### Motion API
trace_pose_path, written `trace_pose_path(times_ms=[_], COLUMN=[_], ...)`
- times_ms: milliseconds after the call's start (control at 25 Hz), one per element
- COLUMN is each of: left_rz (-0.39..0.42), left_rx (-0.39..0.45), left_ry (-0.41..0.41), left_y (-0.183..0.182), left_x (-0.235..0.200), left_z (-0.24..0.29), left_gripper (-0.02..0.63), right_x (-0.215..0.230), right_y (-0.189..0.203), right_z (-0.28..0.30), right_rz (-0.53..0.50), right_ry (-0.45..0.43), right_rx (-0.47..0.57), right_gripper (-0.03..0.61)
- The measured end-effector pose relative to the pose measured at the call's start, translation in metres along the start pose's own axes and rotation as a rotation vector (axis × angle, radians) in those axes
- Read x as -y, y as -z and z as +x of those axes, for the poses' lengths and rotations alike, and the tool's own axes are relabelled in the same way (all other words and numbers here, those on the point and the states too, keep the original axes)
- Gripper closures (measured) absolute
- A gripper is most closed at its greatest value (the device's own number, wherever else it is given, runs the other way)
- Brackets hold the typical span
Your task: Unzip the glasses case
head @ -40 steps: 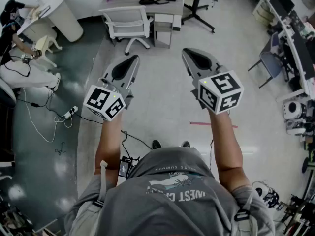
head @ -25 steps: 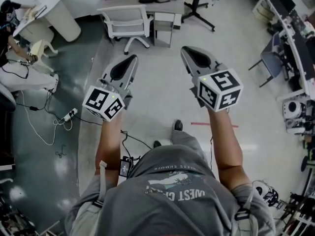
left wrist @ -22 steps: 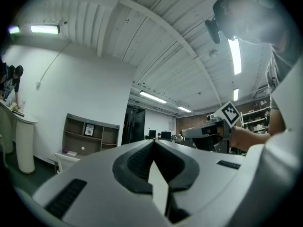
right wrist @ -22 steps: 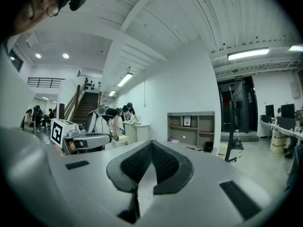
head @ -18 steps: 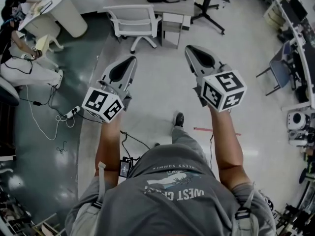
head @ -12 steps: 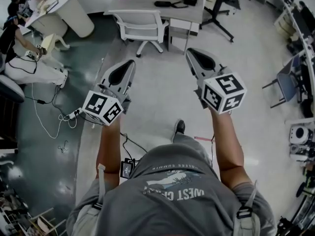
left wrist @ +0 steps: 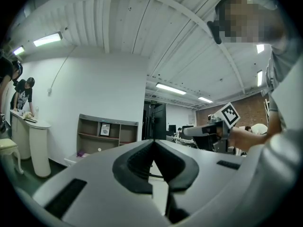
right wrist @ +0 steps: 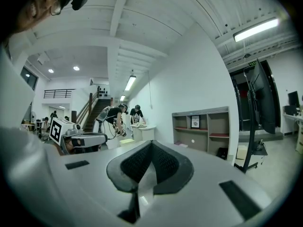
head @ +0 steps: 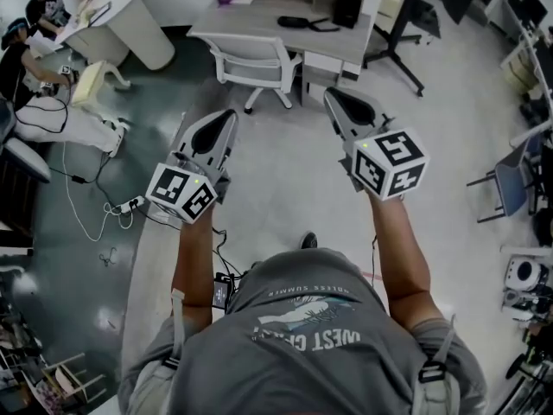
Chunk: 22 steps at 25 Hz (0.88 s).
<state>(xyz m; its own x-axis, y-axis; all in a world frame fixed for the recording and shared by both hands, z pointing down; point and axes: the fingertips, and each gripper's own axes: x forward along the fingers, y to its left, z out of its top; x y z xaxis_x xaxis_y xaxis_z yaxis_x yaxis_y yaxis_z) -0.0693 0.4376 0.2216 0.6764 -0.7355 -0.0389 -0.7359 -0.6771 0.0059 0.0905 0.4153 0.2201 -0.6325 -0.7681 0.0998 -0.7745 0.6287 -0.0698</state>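
Pale workshop floor (head: pixel 285 188) lies beneath us. Our left gripper (head: pixel 223 119) points level, its fingers pressed together on nothing. Ahead, behind a white chair (head: pixel 251 59), stands a desk (head: pixel 259 31). A dark object (head: pixel 298 22) on it may be the glasses case, though we cannot tell. Our right gripper (head: pixel 339 100) is likewise closed and empty. We judge it best to spread the fingers only at the desk, steadying the case before pinching the zip pull.

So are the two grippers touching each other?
Apart. In the head view, a wide strip of floor shows between the left gripper and the right gripper.
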Motion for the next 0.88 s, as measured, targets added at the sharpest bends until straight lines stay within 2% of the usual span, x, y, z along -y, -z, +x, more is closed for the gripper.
trace_pose_path(times_ms=[480, 880], left_rz=[0.021, 0.015], left_rx=[-0.036, -0.046], left_ry=[0.015, 0.120], left_y=[0.005, 0.019], left_x=[-0.006, -0.028], left_z=[0.081, 0.158], left_gripper=[0.615, 0.615], right_x=[0.076, 0.127], right_y=[0.001, 0.011], right_z=[0.018, 0.040], right_rz=[0.037, 0.052], right_ry=[-0.001, 0.081], right_rx=[0.017, 0.007], right_gripper=[0.568, 0.568])
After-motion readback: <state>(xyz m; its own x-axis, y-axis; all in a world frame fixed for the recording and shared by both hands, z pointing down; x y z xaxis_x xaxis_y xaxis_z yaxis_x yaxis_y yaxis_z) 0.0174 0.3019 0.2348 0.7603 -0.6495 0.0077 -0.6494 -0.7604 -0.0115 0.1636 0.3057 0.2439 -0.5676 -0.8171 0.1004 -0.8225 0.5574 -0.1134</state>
